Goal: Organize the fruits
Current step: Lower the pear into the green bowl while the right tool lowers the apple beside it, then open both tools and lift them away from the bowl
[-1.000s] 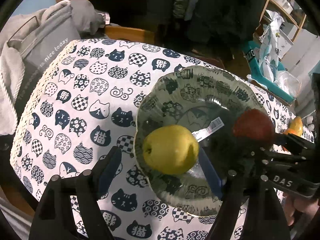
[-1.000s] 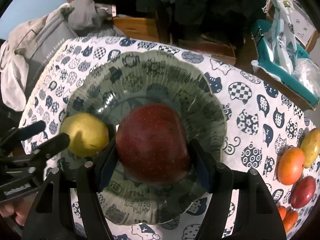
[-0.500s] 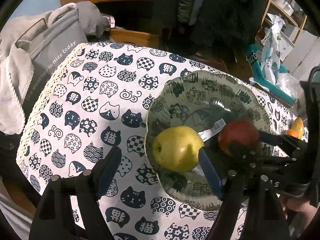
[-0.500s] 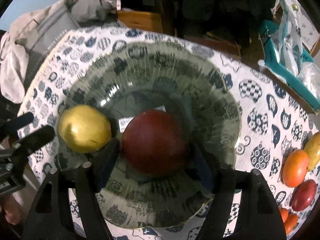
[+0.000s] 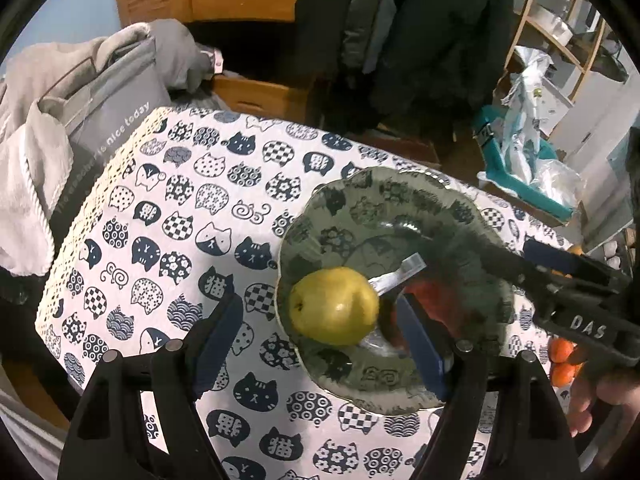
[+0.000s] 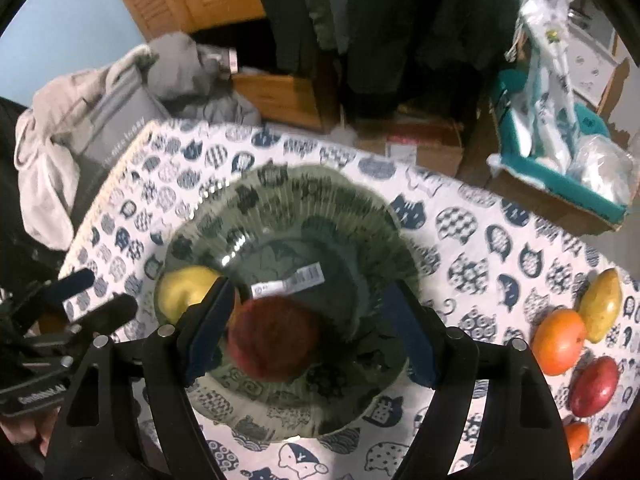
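Right gripper (image 6: 308, 328), jaws opening around the freed red apple (image 6: 274, 338) beside the yellow pear (image 5: 334, 306) in the glass bowl (image 5: 352, 192); left gripper (image 5: 320, 344) parted, empty; apple may roll if nudged

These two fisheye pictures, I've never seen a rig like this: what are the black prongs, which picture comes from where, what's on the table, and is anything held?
There is no robot. A person holds a two-finger gripper in each hand, and a camera on each looks along its fingers. In the left wrist view the black prongs are the left gripper, open and empty. In the right wrist view they are the right gripper, jaws opening, pads clear of the red apple. Nothing is held. On the cat-print tablecloth stands a glass bowl holding the apple, a yellow pear and a paper label. To its right lie more fruit, among them an orange and a second red fruit.
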Demonstrator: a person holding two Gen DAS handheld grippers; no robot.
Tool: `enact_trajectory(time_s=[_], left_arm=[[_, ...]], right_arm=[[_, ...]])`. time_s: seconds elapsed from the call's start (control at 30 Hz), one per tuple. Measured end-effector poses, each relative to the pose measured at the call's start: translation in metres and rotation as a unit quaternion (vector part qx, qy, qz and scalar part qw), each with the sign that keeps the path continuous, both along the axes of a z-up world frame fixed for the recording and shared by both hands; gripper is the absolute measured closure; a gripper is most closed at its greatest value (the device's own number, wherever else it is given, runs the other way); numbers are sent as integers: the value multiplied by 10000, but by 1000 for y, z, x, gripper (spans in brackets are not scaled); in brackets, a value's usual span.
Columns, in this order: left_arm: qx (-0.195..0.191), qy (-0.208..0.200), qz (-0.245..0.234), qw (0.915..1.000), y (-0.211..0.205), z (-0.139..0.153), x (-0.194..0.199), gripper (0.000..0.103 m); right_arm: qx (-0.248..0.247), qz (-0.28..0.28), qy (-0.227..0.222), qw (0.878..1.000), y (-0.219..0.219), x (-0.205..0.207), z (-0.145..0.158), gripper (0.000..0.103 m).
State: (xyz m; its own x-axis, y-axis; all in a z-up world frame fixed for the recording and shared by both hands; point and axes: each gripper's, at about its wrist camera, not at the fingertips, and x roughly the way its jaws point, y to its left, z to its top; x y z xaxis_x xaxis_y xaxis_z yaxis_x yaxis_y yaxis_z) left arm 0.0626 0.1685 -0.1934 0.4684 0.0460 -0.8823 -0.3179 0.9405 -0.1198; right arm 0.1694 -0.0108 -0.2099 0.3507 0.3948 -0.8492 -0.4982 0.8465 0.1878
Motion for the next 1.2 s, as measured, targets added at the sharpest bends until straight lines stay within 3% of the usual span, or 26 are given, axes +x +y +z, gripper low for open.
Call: enact_trajectory(time_s=[0.5,0.8,1.2], left_arm=[[177,-566,-426,9973,-36,51,-8,17],[353,-939,-755,9921,-69,83,-14,16],[411,-1587,-878,9826,-91,130,-31,8]], right_arm=[[21,-382,-907,9951,-49,-23,74,24],[169,-640,-1270,9897,-88,-44,114,24],[229,-915,-1809,9790,-139,-74,153,24]])
